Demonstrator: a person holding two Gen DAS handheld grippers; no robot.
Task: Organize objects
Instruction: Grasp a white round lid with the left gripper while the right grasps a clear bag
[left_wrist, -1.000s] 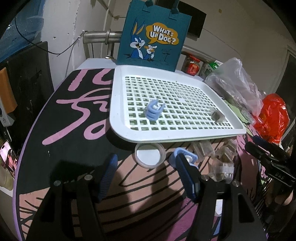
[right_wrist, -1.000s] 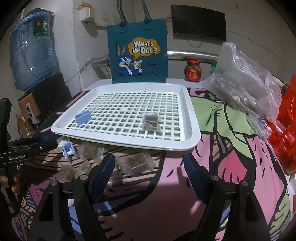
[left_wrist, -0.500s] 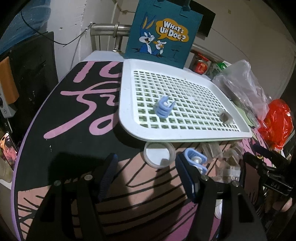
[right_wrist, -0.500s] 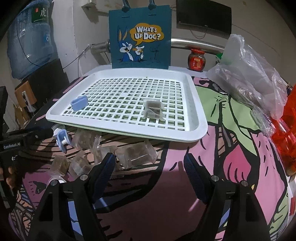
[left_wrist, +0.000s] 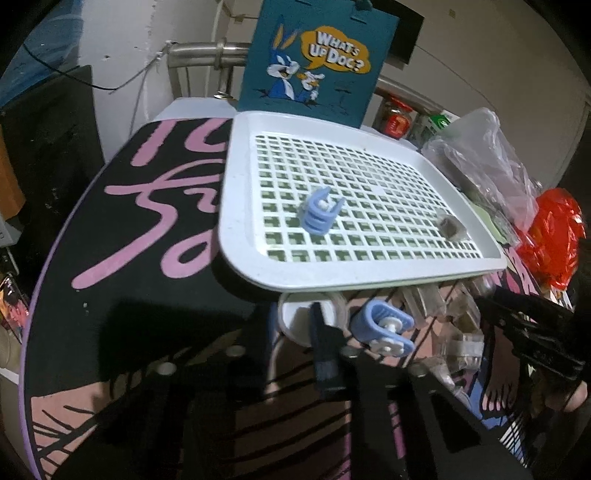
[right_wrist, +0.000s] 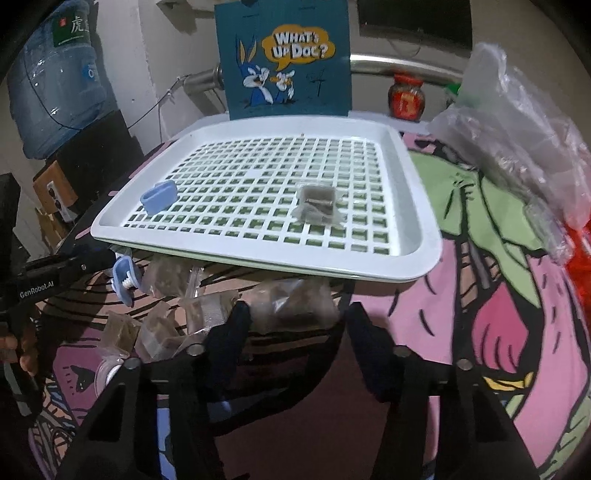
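**Both grippers closing near the tray's front edge**

The left gripper is narrowing on the white ring, just left of a blue clip. The right gripper is closing with a clear packet between its fingers. The tray holds another clip and packet.

White grid tray, pale blue clips, teal cartoon-rabbit bag, red plastic bag; the surface is black with pink lettering.
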